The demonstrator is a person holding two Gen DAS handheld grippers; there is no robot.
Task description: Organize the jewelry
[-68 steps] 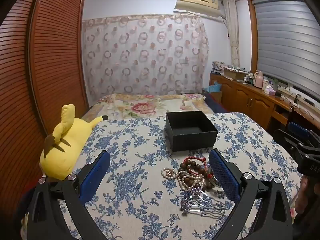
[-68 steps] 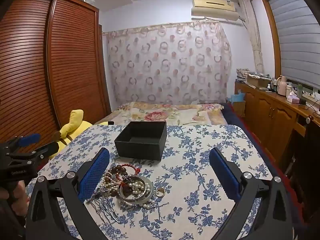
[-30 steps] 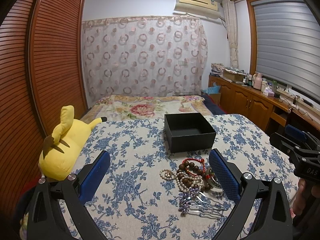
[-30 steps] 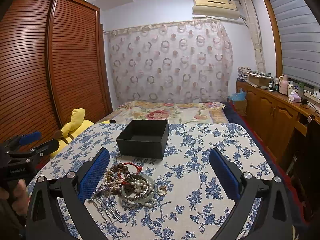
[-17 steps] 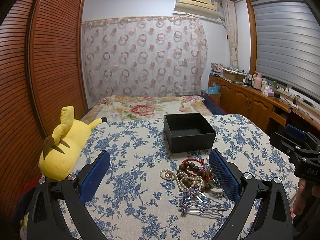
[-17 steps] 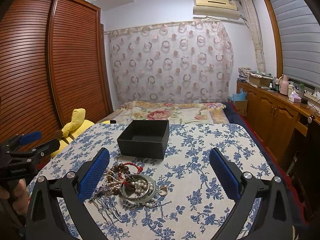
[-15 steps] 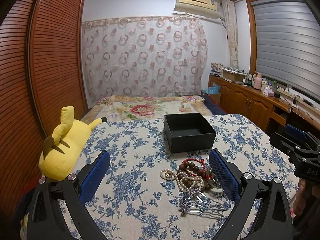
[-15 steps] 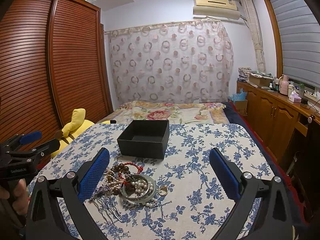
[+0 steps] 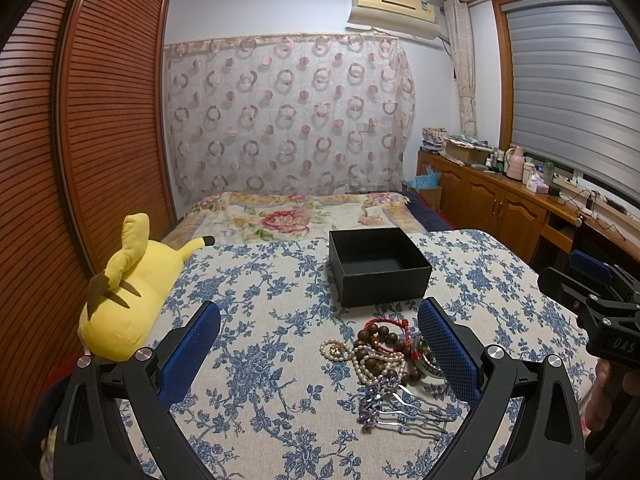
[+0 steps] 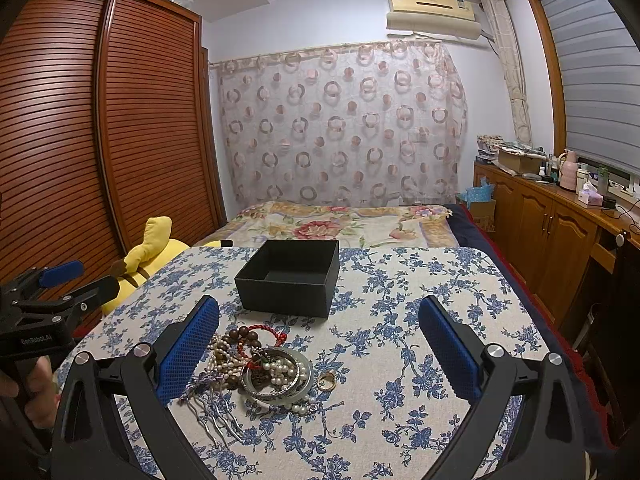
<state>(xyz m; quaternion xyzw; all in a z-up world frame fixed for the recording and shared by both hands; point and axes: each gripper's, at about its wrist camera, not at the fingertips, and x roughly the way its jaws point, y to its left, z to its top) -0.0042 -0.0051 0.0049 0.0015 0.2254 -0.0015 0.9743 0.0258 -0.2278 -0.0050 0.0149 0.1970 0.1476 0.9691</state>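
Note:
A tangled jewelry pile [image 9: 380,354] [image 10: 260,360] lies on the blue-flowered table cloth [image 9: 260,304]: brown wooden beads, a red cord bracelet [image 10: 266,330], pearl strands, silver bangles [image 10: 278,380], a gold ring [image 10: 327,380] and a silver hair comb [image 9: 400,408]. Behind it stands an empty black box [image 9: 378,266] [image 10: 290,276]. My left gripper [image 9: 320,354] hovers open above the table, the pile near its right finger. My right gripper [image 10: 318,350] is open too, with the pile by its left finger. Neither holds anything.
A yellow plush toy [image 9: 128,292] lies at the table's left edge. A bed with a floral cover [image 9: 296,216] sits behind the table. Wooden wardrobe doors [image 10: 100,140] stand on the left, a wooden cabinet [image 10: 552,220] with clutter on the right.
Both grippers have stayed open and drifted only slightly; the view has barely shifted. The jewelry and the box have not moved.

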